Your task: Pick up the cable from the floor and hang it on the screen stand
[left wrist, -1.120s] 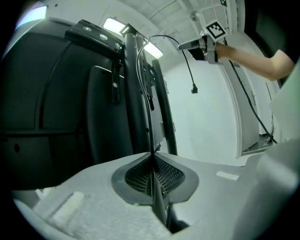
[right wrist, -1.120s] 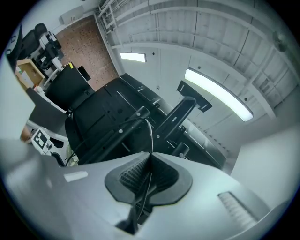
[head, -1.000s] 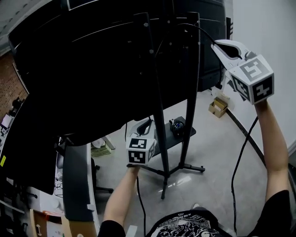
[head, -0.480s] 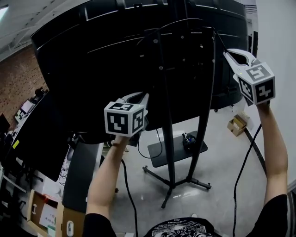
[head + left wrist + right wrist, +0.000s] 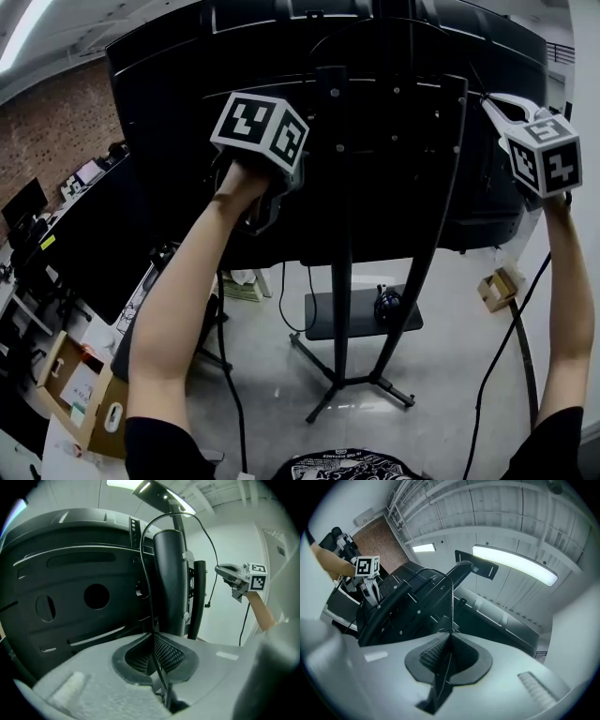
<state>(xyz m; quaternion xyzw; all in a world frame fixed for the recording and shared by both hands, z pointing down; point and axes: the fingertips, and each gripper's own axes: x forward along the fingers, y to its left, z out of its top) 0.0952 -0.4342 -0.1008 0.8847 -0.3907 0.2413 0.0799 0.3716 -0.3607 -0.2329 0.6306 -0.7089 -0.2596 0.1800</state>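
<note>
**Left gripper view.** The left claw (image 5: 152,638) is pinched narrow on the cable (image 5: 142,555). The cable rises just ahead of the claw, arcs over the top of the screen stand (image 5: 171,578), and drops toward the right claw (image 5: 224,570), off to its right.

**Right gripper view.** The right claw is likewise nipped shut on the cable, which rises straight ahead of it.

Keep both grips firm. Carry the span past the post top, then lower both claws evenly so the loop seats before release.

**Head view.** Compared with one second ago, the left claw has risen from beside the lower post to about the right claw's height. The right claw has stayed high.
</note>
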